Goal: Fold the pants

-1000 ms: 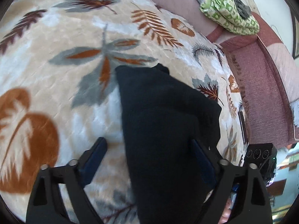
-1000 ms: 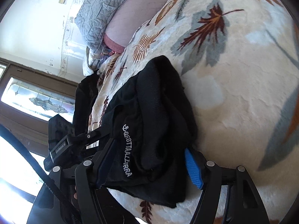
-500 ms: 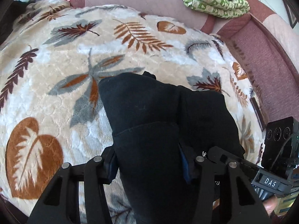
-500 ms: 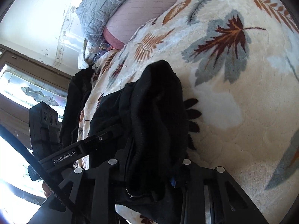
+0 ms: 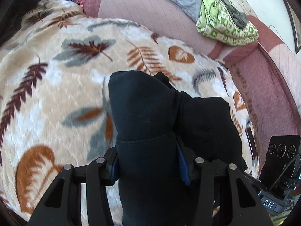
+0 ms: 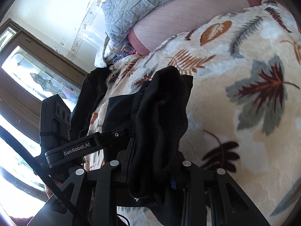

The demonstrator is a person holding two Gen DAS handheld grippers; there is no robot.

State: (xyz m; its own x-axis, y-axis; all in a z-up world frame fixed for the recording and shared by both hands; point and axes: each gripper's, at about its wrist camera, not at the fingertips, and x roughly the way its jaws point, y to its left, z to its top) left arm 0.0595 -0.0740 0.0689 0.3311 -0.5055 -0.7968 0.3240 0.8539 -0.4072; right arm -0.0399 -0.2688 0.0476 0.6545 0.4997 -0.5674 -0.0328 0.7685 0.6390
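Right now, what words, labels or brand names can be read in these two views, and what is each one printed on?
"GenRobot.AI": on the side of the left gripper, seen in the right wrist view.
"DAS": on the right gripper, at the lower right of the left wrist view.
No print is readable on the pants.

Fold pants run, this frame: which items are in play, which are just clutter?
In play:
- black pants, bunched
- left gripper, shut on the pants
- right gripper, shut on the pants
- leaf-print blanket, the surface under them

Clutter:
- green patterned cloth
- grey quilted pillow
- dark garment at the blanket's edge
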